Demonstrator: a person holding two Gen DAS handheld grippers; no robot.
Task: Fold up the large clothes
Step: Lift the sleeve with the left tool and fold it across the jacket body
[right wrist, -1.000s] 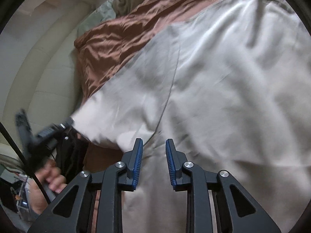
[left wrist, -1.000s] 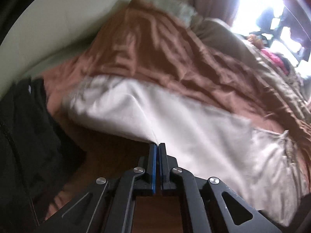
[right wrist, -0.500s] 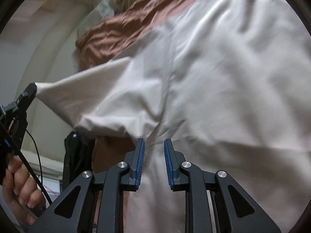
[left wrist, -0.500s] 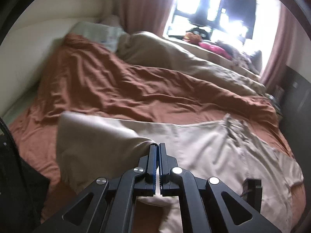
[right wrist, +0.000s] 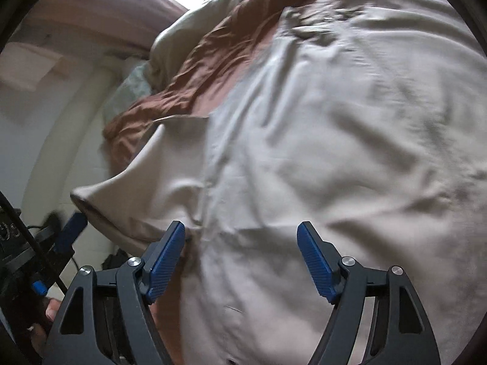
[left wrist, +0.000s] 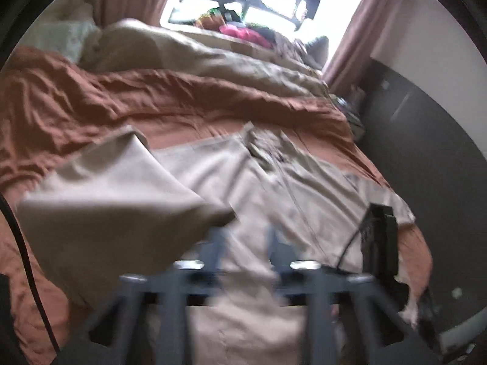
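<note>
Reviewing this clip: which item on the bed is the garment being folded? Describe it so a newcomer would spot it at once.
Start from the bed under the window, covered by a crumpled rust-brown sheet. The garment is the pale beige cloth spread on the near part of that sheet, with one sleeve lifted up on its left. Unlike the olive-tan duvet bunched farther back by the window, it lies flat, shows seams, and is lighter.

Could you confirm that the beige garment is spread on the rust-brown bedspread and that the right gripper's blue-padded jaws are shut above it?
Not quite: the right wrist view shows the right gripper with its jaws wide apart, holding nothing. The rest stands: the beige garment is spread on the rust-brown bedspread, and the gripper is above it.
</note>
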